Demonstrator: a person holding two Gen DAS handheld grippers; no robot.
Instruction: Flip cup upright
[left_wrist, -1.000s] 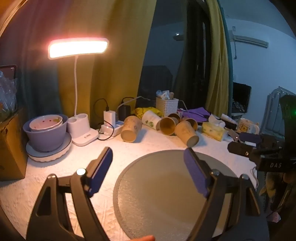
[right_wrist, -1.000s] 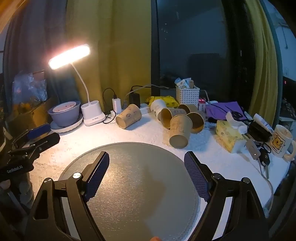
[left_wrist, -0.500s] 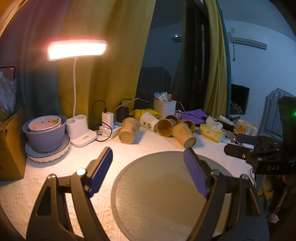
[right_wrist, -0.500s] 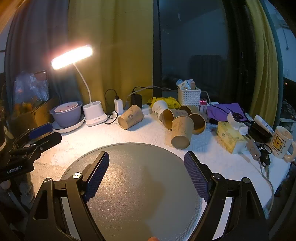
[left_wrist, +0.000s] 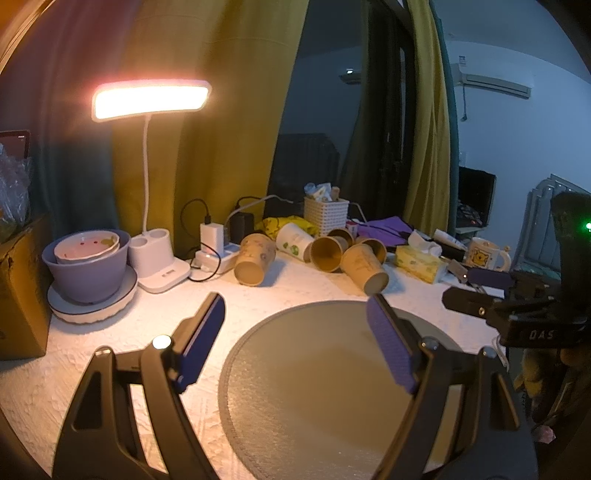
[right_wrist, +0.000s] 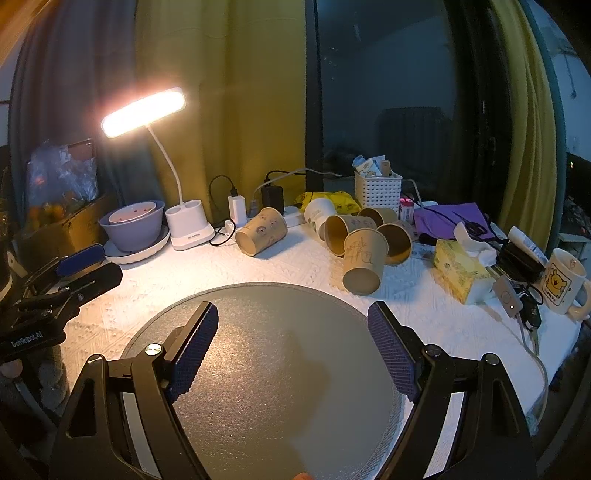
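Observation:
Several paper cups lie on their sides at the back of the white table. The nearest brown cup points its mouth toward me; it also shows in the left wrist view. Another brown cup lies left of it, also seen in the left wrist view. A white cup lies behind. My right gripper is open and empty above a round grey mat. My left gripper is open and empty over the mat's left edge.
A lit desk lamp and a purple bowl on a plate stand at the back left. A white basket, tissue box and bear mug are at the right. Chargers and cables lie behind the cups.
Both grippers have drifted slightly back and up from the cups; the cups look a little smaller. Both jaws stay open. No cup has moved.

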